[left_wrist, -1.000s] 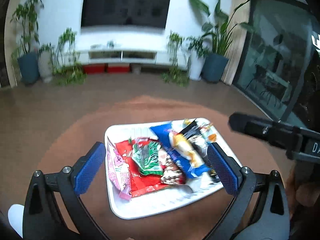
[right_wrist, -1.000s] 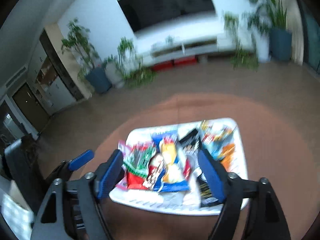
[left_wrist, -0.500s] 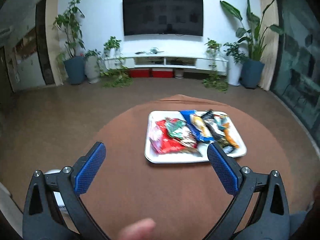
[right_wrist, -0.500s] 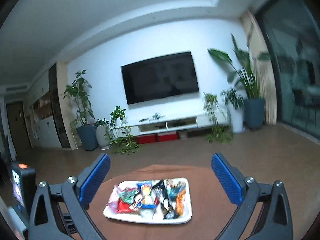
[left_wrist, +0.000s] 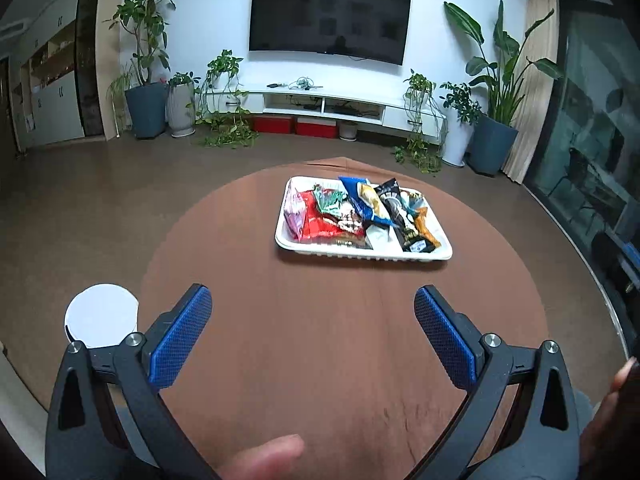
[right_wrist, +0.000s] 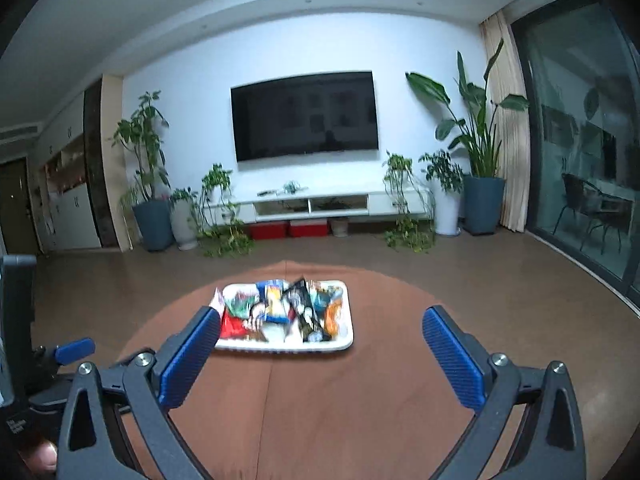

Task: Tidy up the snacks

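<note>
A white tray [left_wrist: 298, 247] holding several snack packets stands on the far half of a round brown table [left_wrist: 320, 344]. Among the packets are a red one [left_wrist: 320, 227], a blue one [left_wrist: 362, 200] and a black one [left_wrist: 402, 216]. My left gripper [left_wrist: 312, 332] is open, well back from the tray over bare tabletop, with nothing between its fingers. In the right wrist view the tray [right_wrist: 256, 346] lies ahead, and my right gripper [right_wrist: 322, 354] is wide open with nothing in it. The left gripper [right_wrist: 74, 350] shows at the left edge there.
A white round object [left_wrist: 102, 314] sits on the floor left of the table. A hand [left_wrist: 264, 458] shows at the bottom edge. Beyond the table lie brown floor, a TV console [left_wrist: 332, 106], potted plants [left_wrist: 146, 80] and glass doors [left_wrist: 592, 152] on the right.
Both grippers have pulled back from over the tray toward the near side of the table. The tray now looks smaller and farther off. The right gripper's fingers have spread wider.
</note>
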`<move>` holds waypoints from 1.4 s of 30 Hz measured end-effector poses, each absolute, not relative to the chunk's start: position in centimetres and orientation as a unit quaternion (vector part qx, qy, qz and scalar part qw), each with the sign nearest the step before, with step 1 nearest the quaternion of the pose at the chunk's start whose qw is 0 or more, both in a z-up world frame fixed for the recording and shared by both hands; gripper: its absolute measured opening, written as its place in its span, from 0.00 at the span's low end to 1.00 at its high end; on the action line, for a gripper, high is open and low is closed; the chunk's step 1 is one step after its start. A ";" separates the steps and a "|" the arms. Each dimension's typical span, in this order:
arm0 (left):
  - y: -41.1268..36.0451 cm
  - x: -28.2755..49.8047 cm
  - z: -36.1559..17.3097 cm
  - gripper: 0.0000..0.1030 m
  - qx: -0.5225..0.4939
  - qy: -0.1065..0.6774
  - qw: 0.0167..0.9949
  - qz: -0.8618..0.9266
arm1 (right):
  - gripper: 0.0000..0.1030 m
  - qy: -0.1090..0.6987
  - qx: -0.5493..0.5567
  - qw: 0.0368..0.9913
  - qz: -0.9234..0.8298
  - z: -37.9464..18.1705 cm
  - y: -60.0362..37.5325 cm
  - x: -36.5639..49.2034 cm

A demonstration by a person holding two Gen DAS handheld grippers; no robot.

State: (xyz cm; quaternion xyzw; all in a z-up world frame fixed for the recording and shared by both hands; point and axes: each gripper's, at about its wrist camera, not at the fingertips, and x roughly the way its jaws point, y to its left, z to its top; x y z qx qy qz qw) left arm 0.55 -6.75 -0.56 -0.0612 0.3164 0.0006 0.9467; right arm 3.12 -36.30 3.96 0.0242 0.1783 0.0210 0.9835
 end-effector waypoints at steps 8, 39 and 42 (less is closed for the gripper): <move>-6.6 -0.8 -2.1 1.00 -0.044 0.328 0.944 0.004 | 1.00 0.250 0.034 0.968 -0.002 0.7 -37.3 3.1; -5.8 1.2 -4.5 1.00 -0.039 0.353 0.935 0.000 | 1.00 0.283 0.017 0.959 0.007 -0.7 -36.3 3.0; -5.8 1.3 -4.5 1.00 -0.039 0.354 0.935 0.000 | 1.00 0.283 0.017 0.959 0.007 -0.7 -36.3 2.9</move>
